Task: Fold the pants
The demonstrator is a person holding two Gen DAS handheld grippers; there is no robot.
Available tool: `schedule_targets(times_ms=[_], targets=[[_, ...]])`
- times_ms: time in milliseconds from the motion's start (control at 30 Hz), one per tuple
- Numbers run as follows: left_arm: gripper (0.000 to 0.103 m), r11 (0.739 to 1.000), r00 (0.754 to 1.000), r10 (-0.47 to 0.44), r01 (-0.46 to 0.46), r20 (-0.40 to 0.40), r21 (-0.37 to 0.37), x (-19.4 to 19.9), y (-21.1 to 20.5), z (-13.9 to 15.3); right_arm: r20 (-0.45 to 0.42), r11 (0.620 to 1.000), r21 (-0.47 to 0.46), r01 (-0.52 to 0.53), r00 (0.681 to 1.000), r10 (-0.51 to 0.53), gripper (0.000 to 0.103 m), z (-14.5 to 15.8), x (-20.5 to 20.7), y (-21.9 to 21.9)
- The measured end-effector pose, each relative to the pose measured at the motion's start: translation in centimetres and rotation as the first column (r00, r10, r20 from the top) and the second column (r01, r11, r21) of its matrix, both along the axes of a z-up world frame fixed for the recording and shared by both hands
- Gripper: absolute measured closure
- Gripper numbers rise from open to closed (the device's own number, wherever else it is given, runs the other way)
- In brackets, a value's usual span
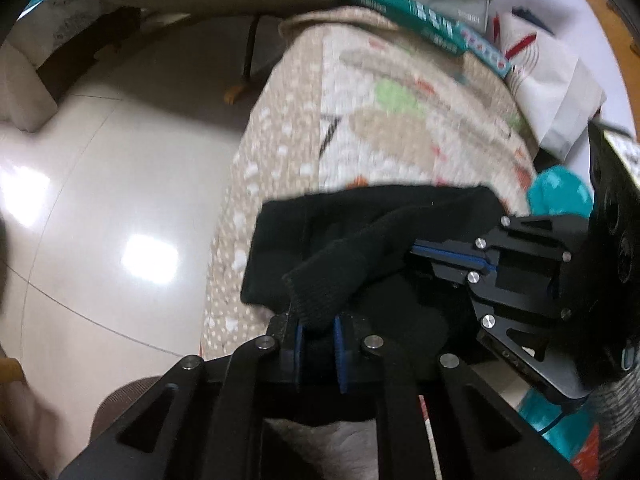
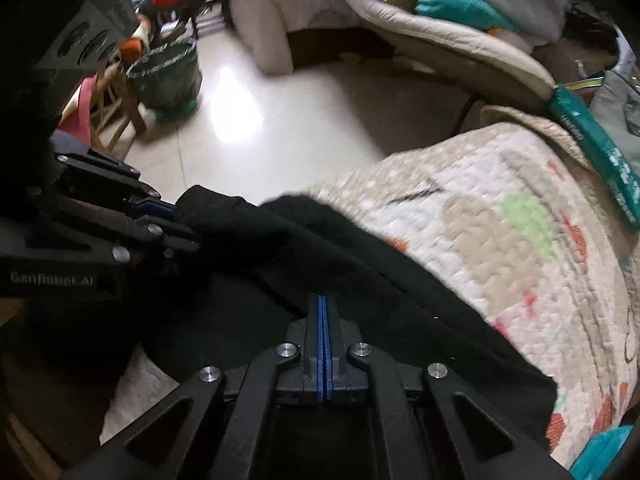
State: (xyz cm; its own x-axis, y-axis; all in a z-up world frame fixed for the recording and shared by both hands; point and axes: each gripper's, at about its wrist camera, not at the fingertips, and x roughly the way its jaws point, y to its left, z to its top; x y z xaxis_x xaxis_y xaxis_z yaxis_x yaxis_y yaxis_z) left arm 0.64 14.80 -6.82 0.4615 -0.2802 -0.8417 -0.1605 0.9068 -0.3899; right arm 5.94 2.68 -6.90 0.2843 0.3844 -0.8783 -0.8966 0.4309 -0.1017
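Black pants (image 1: 360,236) bunched at the near edge of a patterned quilt (image 1: 400,120), partly lifted off it, ribbed cuff end raised toward the left. Left gripper (image 1: 319,332) clenched on that ribbed cuff, cloth pinched between blue pads (image 1: 340,344). Right gripper (image 2: 323,316) pressed closed, blue pads together with black fabric lying at and around the tips; probably pinching a thin layer, though the pinch itself not clear. Both holds set close together on one end, seemingly to carry that end over the rest for a fold. Fold judged under way, not finished: cloth rumpled, no flat layers. Beyond the quilt: teal box (image 1: 420,16), white bags (image 1: 552,64), glossy tiled floor (image 1: 120,160).
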Motion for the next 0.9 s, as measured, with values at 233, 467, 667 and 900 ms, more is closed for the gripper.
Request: schedule_targets(times_ms=[233,467,667,900], targets=[[0.091,0.999,0.995,0.043,-0.044,-0.086,-0.002,4.4,2.2,-2.0,0.013,0.996,-0.014,0.089,0.996,-0.089,0.102,-0.2,3.5,1.5],[0.060,0.987,0.971,0.151,-0.158,-0.183,-0.024,5.7,4.9,-5.6,0.004,0.971,-0.037,0.237,0.971,-0.237,0.101,-2.4,6.2,0.4],[0.053,0.963,0.961,0.216,-0.239,-0.173,-0.125,4.1,7.0,-4.8,-0.007,0.953,0.021,0.302,0.953,-0.302,0.098,0.1,5.4,-3.8],[0.053,0.927,0.919,0.358,-0.371,-0.163,-0.059,3.2,8.8,-4.0,0.016,0.861,0.086,0.502,0.863,-0.505,0.062,2.8,6.5,-13.1]])
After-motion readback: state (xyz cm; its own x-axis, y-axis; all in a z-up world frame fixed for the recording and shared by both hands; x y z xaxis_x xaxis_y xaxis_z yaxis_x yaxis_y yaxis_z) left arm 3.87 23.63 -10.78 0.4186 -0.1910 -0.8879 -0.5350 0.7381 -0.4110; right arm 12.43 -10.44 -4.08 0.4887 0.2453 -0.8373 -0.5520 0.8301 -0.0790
